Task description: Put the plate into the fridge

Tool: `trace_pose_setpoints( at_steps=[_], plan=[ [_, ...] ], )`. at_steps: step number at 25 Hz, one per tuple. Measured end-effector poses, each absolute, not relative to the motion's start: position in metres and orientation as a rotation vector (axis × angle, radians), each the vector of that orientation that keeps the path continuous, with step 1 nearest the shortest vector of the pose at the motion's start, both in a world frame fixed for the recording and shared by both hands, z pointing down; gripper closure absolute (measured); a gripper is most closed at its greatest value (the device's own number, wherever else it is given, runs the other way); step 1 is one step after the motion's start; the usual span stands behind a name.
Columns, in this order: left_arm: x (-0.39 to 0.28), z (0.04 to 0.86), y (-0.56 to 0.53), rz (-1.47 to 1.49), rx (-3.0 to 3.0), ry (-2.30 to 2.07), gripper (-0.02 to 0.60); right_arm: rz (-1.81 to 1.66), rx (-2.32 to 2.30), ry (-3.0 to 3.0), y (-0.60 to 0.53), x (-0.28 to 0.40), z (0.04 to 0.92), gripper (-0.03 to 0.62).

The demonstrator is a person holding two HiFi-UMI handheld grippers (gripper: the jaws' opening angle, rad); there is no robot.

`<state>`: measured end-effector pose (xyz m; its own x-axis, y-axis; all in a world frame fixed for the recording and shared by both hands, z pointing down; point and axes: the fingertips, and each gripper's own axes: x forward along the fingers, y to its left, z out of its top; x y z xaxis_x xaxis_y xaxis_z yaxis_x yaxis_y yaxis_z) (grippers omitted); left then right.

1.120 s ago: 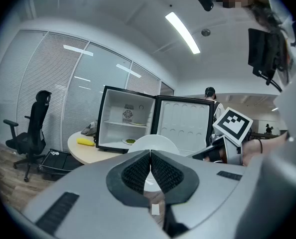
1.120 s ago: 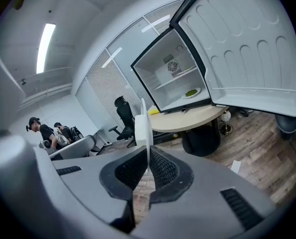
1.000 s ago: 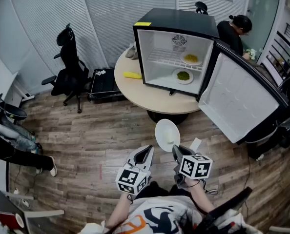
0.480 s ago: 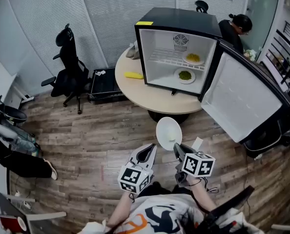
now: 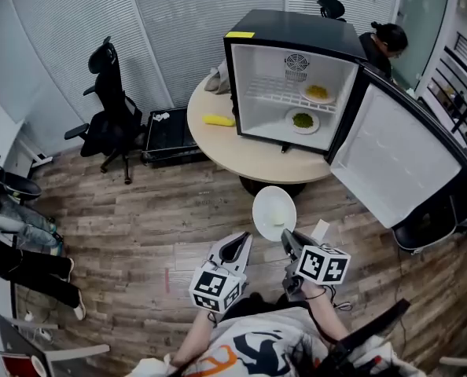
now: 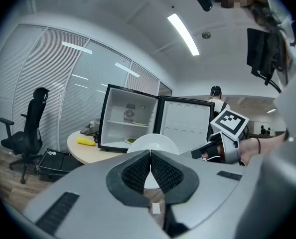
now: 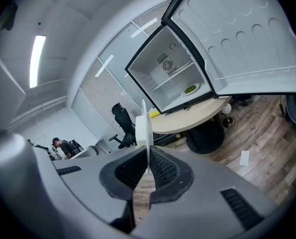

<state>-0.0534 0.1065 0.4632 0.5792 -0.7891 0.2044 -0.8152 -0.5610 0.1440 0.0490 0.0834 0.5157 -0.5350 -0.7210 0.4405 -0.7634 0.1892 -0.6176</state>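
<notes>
Right claw [image 5: 285,240] clenched on the round white plate's [image 5: 273,210] near rim — plate in mid-air, short of the round beige desk's [image 5: 218,144] front edge, free side presumably meant to enter the open black fridge [image 5: 288,34] first; left claw [image 5: 237,243] closed, empty.

Both tools are pale grey moulded plastic: the left gripper [image 5: 237,242] and the right gripper [image 5: 287,242] each carry black ribbed pads [image 6: 137,172] and a white cube with black square markers [image 5: 215,287]. The person wears a white T-shirt [image 5: 245,350] printed in orange and dark blue, and a thin dark wristband [image 6: 258,144].
</notes>
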Motion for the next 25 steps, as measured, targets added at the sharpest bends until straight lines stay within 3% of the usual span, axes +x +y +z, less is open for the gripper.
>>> trace_pose_setpoints(
  at_steps=[12,25],
  plan=[
    [-0.048,0.472,0.098,0.159,2.58,-1.286,0.569,1.327,1.503,-2.336,0.079,0.051,0.524,0.568],
    [-0.06,0.472,0.013,0.169,2.546,-1.35,0.569,1.389,1.447,-2.354,-0.008,0.047,0.531,0.568]
  ],
)
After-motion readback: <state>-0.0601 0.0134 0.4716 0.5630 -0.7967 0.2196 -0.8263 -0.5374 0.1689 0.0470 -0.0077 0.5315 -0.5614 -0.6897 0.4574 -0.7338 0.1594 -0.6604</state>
